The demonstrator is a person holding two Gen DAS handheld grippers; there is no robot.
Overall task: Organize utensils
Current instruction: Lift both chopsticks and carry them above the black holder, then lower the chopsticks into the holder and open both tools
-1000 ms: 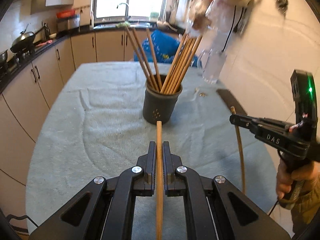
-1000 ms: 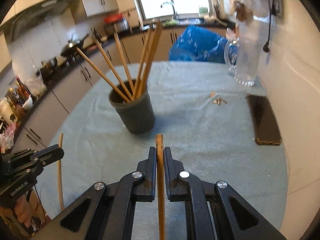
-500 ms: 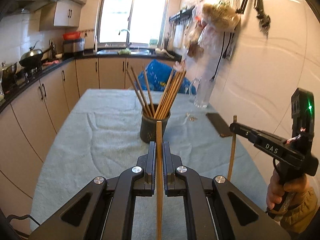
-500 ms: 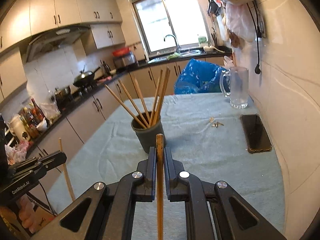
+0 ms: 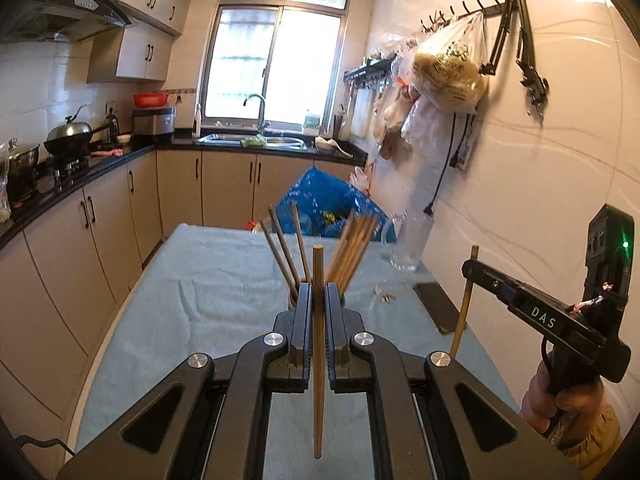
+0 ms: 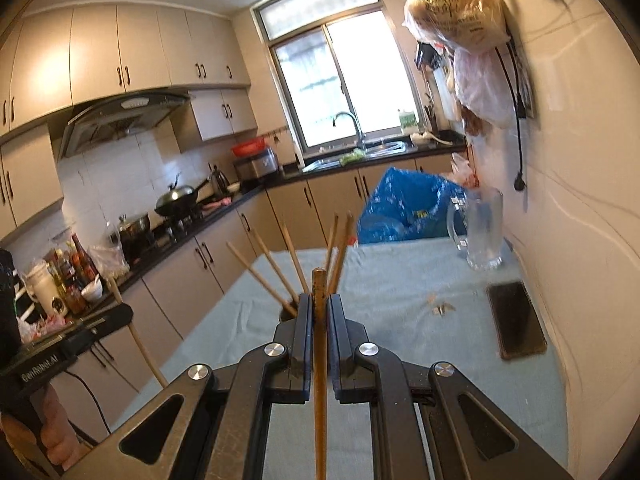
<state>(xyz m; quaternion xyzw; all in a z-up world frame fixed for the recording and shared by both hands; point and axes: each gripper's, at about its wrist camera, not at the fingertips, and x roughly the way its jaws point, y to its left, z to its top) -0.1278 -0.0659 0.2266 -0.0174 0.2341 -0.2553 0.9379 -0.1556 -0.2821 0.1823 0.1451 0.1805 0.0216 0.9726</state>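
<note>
Two grippers, each clamped on a single wooden chopstick. Left gripper (image 5: 319, 300), lower centre of its own view: jaws nearly together, pinching the left chopstick (image 5: 318, 344) between the pads. Stick is close to vertical in frame, long axis running along the fingers; upper tip clears the fingertips, lower end hangs below the jaws over the table (image 5: 208, 288). Right gripper (image 6: 319, 312), lower centre of its own view: jaws likewise nearly together on the right chopstick (image 6: 319, 380), same near-vertical orientation, blunt darker tip just above the fingertips, shaft running down out of the bottom edge. From the left view the right gripper sits at the right edge of frame, its stick upright with a slight tilt. Both sticks plain, tan-brown, slender, straight. Holder cup (image 6: 286, 315) stands on the cloth-covered table at frame centre, mostly hidden behind the fingers in both views; its bundle of chopsticks (image 5: 352, 252) fans upward and outward, blurred. Neither held stick touches the cup. Glass mug (image 6: 480, 232) and phone (image 6: 518, 322) lie on the table at right, near the wall.
</note>
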